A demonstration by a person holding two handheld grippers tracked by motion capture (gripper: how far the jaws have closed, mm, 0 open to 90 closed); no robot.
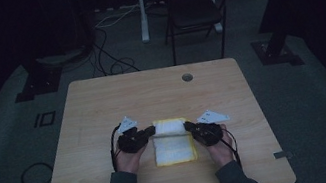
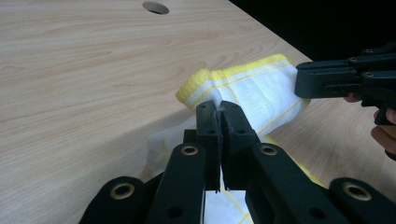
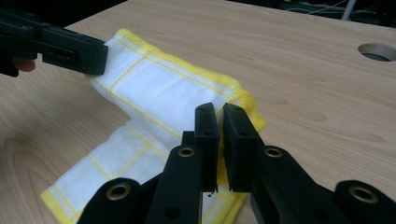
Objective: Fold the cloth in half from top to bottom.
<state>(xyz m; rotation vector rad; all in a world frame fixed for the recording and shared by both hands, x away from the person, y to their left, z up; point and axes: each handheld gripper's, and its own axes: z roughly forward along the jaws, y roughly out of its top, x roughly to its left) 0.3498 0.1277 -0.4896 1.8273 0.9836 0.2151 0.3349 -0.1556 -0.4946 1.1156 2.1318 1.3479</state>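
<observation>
Lying near the middle of the wooden table (image 1: 103, 107), toward the person's side: one white cloth (image 1: 174, 146) with yellow edging and thin yellow grid lines.

Cloth, condition: the near part lies flat on the tabletop; the far edge is lifted and folded back over itself, forming a raised band between the two grippers. In the left gripper view the cloth (image 2: 254, 91) rises in a yellow-rimmed hump just beyond the jaws; in the right gripper view the cloth (image 3: 154, 93) stretches as a taut white strip above the flat layer.

Left gripper (image 1: 150, 131): black, two jaws, held in the person's left hand (image 1: 128, 159) at the cloth's left far corner. Jaws pressed together with a pinch of cloth fabric between the pads, seen close up in its own view (image 2: 219, 109).

Right gripper (image 1: 189, 126): black, held in the right hand (image 1: 222, 149) at the cloth's right far corner. Jaws closed on the yellow-edged corner, a narrow slit between the pads (image 3: 219, 116).

Table, other features: round cable hole (image 1: 187, 77) near the far edge, well apart from the cloth.

Surroundings: a dark folding chair (image 1: 194, 7) stands on the floor beyond the table.
</observation>
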